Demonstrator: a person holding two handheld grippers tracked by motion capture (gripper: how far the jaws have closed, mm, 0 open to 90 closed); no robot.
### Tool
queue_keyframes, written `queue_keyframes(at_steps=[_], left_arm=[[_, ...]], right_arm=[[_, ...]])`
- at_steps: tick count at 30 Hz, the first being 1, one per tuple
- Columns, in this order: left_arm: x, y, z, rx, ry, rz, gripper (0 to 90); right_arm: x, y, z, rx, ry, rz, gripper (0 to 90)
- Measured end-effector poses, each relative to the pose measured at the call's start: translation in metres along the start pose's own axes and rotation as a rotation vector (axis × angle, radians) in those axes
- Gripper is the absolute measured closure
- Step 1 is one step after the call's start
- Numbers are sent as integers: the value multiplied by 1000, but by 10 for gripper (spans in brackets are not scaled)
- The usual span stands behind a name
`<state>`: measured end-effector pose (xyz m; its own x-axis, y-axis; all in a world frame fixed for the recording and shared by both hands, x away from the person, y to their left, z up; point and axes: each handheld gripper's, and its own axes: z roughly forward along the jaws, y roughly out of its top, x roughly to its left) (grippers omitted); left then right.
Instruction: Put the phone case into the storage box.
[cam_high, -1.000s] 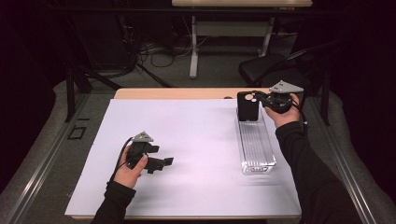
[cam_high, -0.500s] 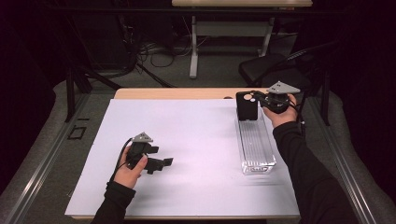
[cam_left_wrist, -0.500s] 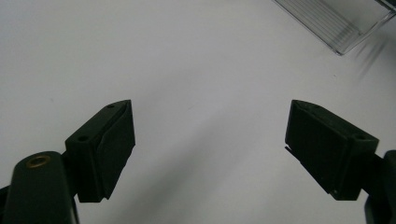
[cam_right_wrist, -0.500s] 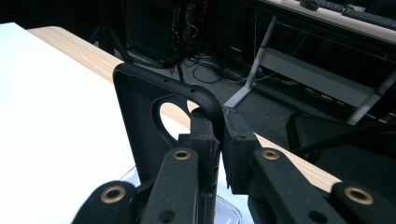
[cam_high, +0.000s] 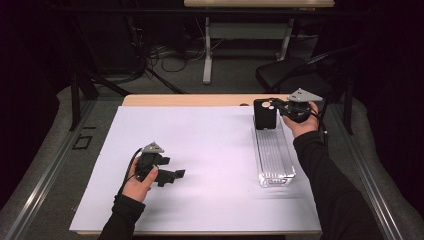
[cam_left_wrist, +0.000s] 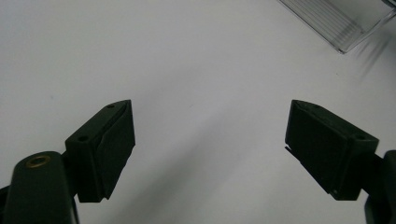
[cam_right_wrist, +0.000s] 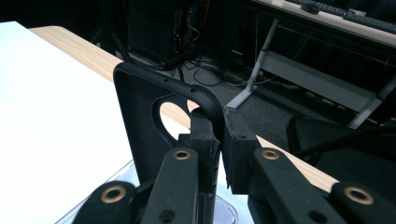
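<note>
While right gripper (cam_high: 278, 107) clamps what looks like a phone case (cam_high: 264, 114) upright, left gripper (cam_high: 175, 174) low, wide apart.

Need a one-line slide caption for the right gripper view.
Right gripper fingers shut on the rim of a black phone case, held upright over the clear tray at the table's far edge.

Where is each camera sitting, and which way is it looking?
High view: above the person's side, looking forward and down on the white table; both forearms and hands show.
Left gripper view: on the left tool, looking down at the table; its two open black jaws show.
Right gripper view: on the right tool, looking across the table's far edge; its jaws pinch a black phone case.
Shared: the clear tray shows in the high and left gripper views.
</note>
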<state>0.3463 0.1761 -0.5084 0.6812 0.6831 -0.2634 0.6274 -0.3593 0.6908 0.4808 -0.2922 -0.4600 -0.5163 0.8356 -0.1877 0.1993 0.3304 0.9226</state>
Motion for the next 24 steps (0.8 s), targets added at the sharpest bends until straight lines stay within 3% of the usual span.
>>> queue_keyframes(at_steps=[7,24], left_arm=[[-1,0,1,1,0,1,164],[-1,0,5,9,-3,-1,164]], right_arm=[[-3,-1,-2,21,-7,-57,835],[-15,-8,-4,57,-34,-53,817]])
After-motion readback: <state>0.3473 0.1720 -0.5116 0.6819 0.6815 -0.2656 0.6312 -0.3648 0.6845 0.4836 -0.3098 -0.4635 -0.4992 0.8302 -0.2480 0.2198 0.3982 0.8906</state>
